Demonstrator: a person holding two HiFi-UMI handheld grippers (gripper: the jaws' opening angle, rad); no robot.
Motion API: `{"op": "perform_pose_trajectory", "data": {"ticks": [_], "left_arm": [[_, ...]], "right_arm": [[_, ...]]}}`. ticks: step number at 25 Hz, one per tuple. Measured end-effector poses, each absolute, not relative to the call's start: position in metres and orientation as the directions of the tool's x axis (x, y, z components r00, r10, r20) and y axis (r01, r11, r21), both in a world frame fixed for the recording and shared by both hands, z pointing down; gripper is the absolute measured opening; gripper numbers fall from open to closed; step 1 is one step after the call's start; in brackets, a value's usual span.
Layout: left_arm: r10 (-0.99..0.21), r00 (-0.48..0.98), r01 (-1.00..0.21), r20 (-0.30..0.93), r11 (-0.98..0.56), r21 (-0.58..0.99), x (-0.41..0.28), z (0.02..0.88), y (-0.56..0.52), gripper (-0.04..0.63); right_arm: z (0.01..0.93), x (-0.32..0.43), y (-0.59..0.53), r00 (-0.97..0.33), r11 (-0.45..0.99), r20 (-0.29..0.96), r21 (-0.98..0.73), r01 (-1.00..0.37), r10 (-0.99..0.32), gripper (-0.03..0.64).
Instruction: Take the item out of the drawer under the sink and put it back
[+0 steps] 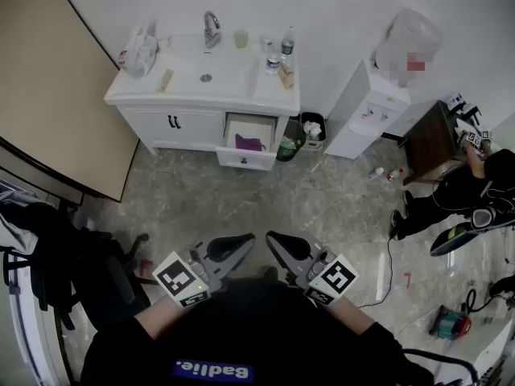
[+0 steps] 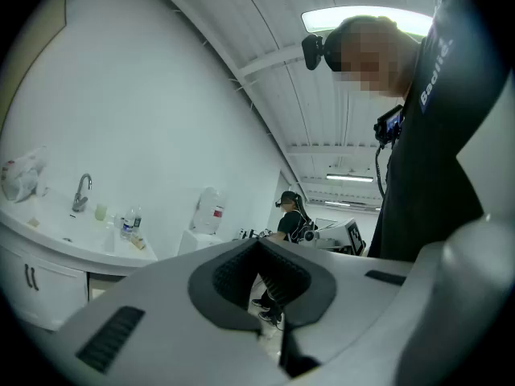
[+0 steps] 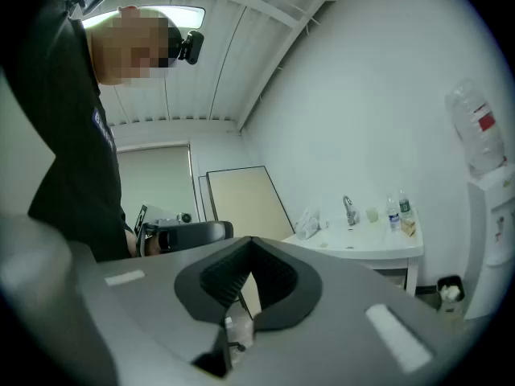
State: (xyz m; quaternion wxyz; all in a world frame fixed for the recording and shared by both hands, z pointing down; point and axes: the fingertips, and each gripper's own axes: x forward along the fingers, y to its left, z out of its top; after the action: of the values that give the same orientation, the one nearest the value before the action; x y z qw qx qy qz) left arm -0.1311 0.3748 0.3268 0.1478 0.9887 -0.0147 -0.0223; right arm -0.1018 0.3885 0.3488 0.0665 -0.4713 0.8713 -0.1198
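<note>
Left gripper (image 1: 232,246) sits near, level, jaws together with nothing between them. Far off, the drawer (image 1: 245,161) under the sink (image 1: 201,75) stands open, with the purple item (image 1: 249,144) lying inside. Right gripper (image 1: 283,246), near, has its jaws closed too, also empty.

The sink cabinet (image 1: 201,95) is white with black door handles, and its drawer (image 1: 241,159) is white too, around a purple item (image 1: 249,144). The floor (image 1: 241,195) is grey with a mottled, marble-like pattern. The board (image 1: 56,79) is beige with a dark edge. The bottle (image 1: 287,147) is dark green. The left gripper (image 1: 233,248) and the right gripper (image 1: 287,248) are grey with black pads, each bearing black-and-white square markers. The person's top (image 1: 241,328) is black with a blue label.
</note>
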Motion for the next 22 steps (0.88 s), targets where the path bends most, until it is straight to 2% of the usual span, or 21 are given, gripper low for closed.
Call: {"op": "perform_pose_trajectory", "data": {"ticks": [22], "left_arm": [[-0.045,0.998,-0.034,-0.033,-0.962,0.269,-0.116,0.318,0.389,-0.011]], "right_arm": [[0.342,-0.082,0.399,-0.555,0.532,-0.007,-0.296,-0.793,-0.832,0.002]]}}
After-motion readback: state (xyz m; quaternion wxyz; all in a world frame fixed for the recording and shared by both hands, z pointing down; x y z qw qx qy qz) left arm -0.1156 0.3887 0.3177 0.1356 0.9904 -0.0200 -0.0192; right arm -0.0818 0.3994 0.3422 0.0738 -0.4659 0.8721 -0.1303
